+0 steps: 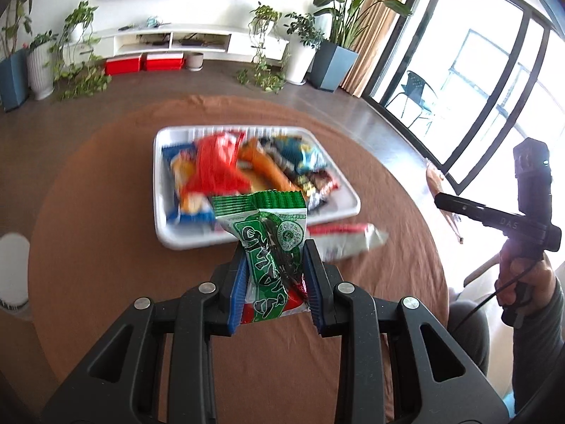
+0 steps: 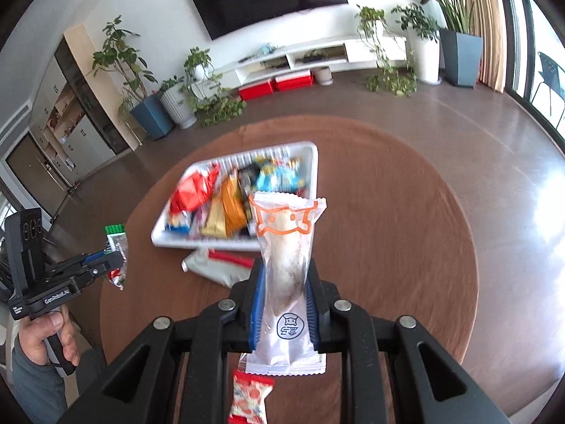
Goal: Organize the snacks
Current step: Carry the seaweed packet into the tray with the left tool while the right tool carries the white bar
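My left gripper (image 1: 273, 252) is shut on a green snack packet (image 1: 268, 226) and holds it above the table, just in front of the white tray (image 1: 348, 199). The tray carries several colourful snack packets (image 1: 219, 166). My right gripper (image 2: 284, 275) is shut on a clear white packet with an orange cat outline (image 2: 286, 233), also near the tray (image 2: 314, 157). A silver and red packet (image 2: 219, 265) lies on the cloth beside the tray's near edge. A red and white packet (image 2: 250, 399) lies under the right gripper. Each view shows the other gripper (image 2: 116, 259) at its side.
The round table has a brown cloth (image 1: 106, 247). A person's hand (image 1: 522, 282) grips the right handle. Beyond the table are potted plants (image 2: 148, 106), red boxes (image 1: 144, 63), a low white TV shelf (image 1: 176, 39) and glass doors (image 1: 494, 88).
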A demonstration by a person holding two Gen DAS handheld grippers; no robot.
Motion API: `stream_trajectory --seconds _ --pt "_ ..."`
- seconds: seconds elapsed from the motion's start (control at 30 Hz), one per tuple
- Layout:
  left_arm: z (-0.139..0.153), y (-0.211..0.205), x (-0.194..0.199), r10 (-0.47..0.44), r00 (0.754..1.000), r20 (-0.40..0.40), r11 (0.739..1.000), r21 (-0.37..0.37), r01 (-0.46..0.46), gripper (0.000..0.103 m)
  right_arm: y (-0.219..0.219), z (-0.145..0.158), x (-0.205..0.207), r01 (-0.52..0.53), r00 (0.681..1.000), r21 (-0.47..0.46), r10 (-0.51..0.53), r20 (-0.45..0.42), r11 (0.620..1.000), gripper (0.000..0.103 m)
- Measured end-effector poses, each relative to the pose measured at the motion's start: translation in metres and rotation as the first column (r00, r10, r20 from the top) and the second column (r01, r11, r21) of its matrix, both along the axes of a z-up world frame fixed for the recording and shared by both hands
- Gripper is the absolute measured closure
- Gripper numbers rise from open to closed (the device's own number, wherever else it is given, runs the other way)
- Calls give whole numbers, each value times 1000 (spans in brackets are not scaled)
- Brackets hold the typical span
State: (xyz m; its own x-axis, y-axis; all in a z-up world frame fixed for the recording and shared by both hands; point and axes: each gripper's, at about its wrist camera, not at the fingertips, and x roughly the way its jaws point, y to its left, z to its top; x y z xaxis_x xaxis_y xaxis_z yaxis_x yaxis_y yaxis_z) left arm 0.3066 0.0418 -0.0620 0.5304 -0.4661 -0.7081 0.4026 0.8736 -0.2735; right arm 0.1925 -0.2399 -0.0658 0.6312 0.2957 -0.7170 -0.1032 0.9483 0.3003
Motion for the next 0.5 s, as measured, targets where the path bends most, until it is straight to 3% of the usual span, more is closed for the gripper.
stream_trajectory --seconds 0.27,0.37,0.5 --pt "33 -26 62 -31 999 20 999 34 30 76 32 62 48 -90 985 -9 91 144 996 81" --pt "31 -41 88 -41 999 7 996 78 41 76 49 65 73 -125 981 -22 127 146 992 81" --pt "20 -50 116 -33 999 -11 991 129 34 76 69 46 107 -158 982 -42 161 96 987 81"
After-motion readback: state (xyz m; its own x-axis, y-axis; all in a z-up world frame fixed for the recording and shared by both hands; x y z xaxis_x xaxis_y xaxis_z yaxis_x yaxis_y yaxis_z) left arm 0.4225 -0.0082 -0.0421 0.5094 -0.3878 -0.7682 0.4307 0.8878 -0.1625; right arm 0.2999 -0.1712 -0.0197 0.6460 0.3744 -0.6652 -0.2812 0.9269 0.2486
